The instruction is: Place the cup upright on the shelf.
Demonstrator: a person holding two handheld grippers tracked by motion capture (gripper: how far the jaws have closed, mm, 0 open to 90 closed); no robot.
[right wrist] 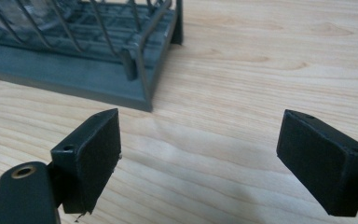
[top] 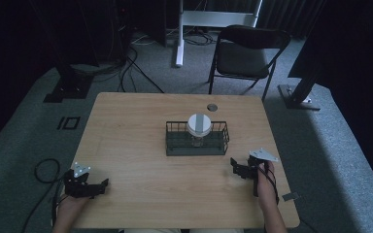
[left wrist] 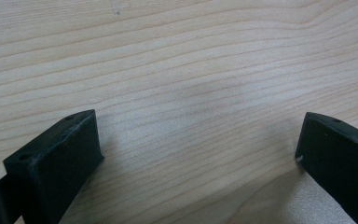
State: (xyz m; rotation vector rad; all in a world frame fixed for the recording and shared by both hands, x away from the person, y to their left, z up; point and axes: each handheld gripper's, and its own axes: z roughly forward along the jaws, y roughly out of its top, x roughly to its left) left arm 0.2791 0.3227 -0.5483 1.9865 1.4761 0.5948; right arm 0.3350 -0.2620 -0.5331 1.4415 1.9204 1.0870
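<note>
**Both tools wide and empty at the near corners of the tabletop**

A pale wooden tabletop (top: 141, 126) stands on grey carpet in a dim room, with a black folding chair (top: 246, 56) behind its far edge and cables trailing across the floor to the left.

Your left forearm comes in at the near left corner. Your left tool (top: 102, 187) lies low over the wood, pointing toward the right. In the left gripper view its jaws stand far apart with only bare wood grain between them, so it holds nothing.

Your right forearm comes in along the near right edge, wrist straight, hand wrapped around the handle. Your right tool (right wrist: 198, 161) points left and a little forward, toward the dark wire basket (top: 221, 141). Its jaws are also spread wide, with nothing in them. In the right gripper view the basket's near corner (right wrist: 142, 100) sits just ahead of the left jaw, apart from it.

The basket stands at the middle of the tabletop, a little to the far side. Inside it stands a clear glass jar (top: 197, 140) with a white lid (top: 199, 124), upright near the basket's centre. Both tools are well apart from the jar; the right one is nearer to the basket.
</note>
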